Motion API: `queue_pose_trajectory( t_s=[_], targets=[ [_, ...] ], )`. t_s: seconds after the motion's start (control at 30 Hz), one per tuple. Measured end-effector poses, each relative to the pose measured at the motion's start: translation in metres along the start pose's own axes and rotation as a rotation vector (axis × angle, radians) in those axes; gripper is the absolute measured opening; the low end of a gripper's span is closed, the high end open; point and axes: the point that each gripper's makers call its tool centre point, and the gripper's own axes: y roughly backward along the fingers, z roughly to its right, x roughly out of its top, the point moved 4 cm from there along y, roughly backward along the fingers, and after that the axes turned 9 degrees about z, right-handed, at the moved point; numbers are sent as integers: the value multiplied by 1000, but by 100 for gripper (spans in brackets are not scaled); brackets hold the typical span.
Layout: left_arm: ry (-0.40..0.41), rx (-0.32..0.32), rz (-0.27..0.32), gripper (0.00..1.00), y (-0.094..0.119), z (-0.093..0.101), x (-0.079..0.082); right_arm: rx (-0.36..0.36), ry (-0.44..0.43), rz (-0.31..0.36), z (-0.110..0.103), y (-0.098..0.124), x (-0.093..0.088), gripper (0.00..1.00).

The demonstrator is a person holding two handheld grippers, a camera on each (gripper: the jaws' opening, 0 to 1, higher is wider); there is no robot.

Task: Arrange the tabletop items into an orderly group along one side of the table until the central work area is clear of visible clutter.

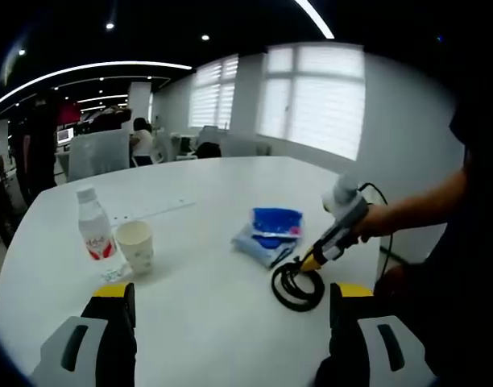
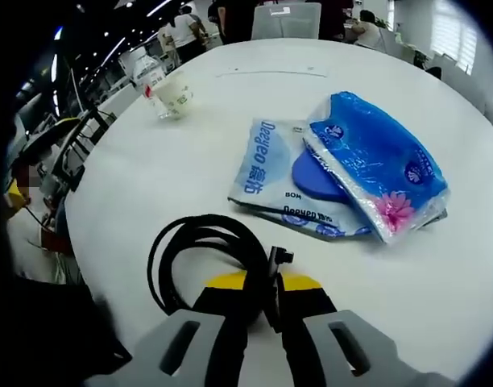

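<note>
Right claw (image 2: pixel 263 294) clamped on black cable (image 2: pixel 200 242), left claw (image 1: pixel 230 310) wide open

The table (image 1: pixel 230 201) is plain white. On it the coiled cable (image 2: pixel 200 256) is black all over. The tissue packs (image 2: pixel 343 165) are blue: the lower one pale blue with darker blue lettering, the upper one a stronger blue wrapper with a pink flower print and small round blue marks (a solid darker blue oval shows between the two). The bottle (image 1: pixel 94 224) is clear with a white cap and a red-and-white label. The paper cup (image 1: pixel 136 245) is cream with a faint greenish print. The right gripper (image 2: pixel 264 292) has grey jaws with yellow tips and black inner faces; the left gripper (image 1: pixel 230 302) has the same grey, black and yellow.
</note>
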Motion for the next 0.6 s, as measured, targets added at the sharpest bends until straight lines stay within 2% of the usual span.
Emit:
queue_pose_trajectory(
  t_s=[0.2,0.3,0.4,0.47,0.6],
  targets=[
    [2,-2,-2,100,-1,0,0,-12,32,-6,1,-1,1,10],
    [3,-6,-1,100,-2,0,0,-17,49,18,-1,3,5,12],
    [3,-13,2,100,-6,0,1,-5,18,52,-1,7,10,22],
    [6,-14,5,100,-10,-1,2,1,3,71,-4,11,12,25],
    [12,-16,9,100,-19,0,2,-5,21,134,-2,21,20,34]
  ],
)
